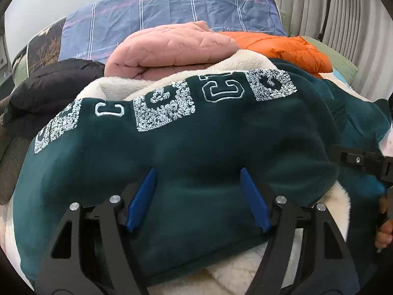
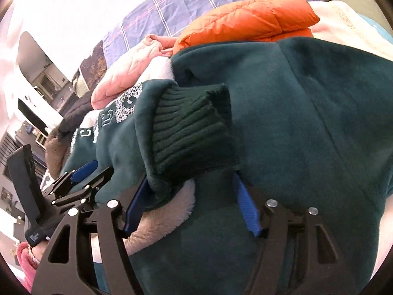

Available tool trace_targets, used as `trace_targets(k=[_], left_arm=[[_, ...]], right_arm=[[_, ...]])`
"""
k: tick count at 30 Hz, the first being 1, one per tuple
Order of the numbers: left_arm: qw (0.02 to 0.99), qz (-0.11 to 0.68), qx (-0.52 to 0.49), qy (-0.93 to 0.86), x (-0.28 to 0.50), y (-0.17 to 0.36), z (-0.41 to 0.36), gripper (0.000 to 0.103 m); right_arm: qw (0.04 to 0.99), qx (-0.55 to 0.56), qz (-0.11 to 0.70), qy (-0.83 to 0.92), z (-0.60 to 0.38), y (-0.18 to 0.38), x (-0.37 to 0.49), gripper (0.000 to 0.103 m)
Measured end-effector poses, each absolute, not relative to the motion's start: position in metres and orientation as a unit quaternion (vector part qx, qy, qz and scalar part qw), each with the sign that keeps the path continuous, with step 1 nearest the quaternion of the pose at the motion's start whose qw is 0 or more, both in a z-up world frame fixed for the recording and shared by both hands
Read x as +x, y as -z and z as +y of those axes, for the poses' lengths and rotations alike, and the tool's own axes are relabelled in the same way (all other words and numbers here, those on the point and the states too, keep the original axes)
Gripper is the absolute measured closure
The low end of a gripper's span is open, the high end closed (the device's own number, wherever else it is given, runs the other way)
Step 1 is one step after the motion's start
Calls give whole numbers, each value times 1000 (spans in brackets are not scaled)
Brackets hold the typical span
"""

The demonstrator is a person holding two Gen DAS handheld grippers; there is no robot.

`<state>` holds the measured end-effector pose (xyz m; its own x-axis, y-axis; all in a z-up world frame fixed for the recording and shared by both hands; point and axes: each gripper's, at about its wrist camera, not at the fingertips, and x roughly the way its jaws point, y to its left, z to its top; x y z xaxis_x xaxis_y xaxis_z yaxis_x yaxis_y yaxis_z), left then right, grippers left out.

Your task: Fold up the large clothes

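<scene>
- While both tools hover low over the garment, the left gripper (image 1: 198, 198) has its blue pads (image 1: 142, 199) spread wide, nothing pinched; dark green fleece lies between and beneath them.
- Spread likewise, the right gripper (image 2: 188, 201) pinches nothing: the dark green ribbed knit cuff (image 2: 194, 127) of a sleeve lies just ahead of its fingertips, its open end towards the gripper.
- Both sit on the dark green fleece jacket with cream sherpa lining and sequinned letters (image 1: 172, 147), which rests on the bed directly in front of both tools.
- Judging by the row of letters, the jacket's long axis runs left to right across the left wrist view; the sleeve lies folded over the body, pointing away from the right gripper.
- For the next fold, the right gripper looks nearer the cuff, the left nearer the body's near edge.
- Beyond lie a pink quilted garment (image 1: 169, 49), an orange puffer jacket (image 1: 282, 46), a black padded coat (image 1: 54, 83) and a blue striped sheet (image 1: 159, 7).
</scene>
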<state>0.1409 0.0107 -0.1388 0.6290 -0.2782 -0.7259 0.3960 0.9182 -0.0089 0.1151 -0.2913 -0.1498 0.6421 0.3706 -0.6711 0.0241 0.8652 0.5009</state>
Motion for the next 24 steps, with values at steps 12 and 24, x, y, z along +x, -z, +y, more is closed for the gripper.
trace_targets(k=[12,24], left_arm=[[903,376,70,194,143,142,12,31],[904,374,68,195,142,142,14,31]], right_arm=[[911,275,294,95,-466,65,44,28],[775,494,240,313,-664,138,-9,22]])
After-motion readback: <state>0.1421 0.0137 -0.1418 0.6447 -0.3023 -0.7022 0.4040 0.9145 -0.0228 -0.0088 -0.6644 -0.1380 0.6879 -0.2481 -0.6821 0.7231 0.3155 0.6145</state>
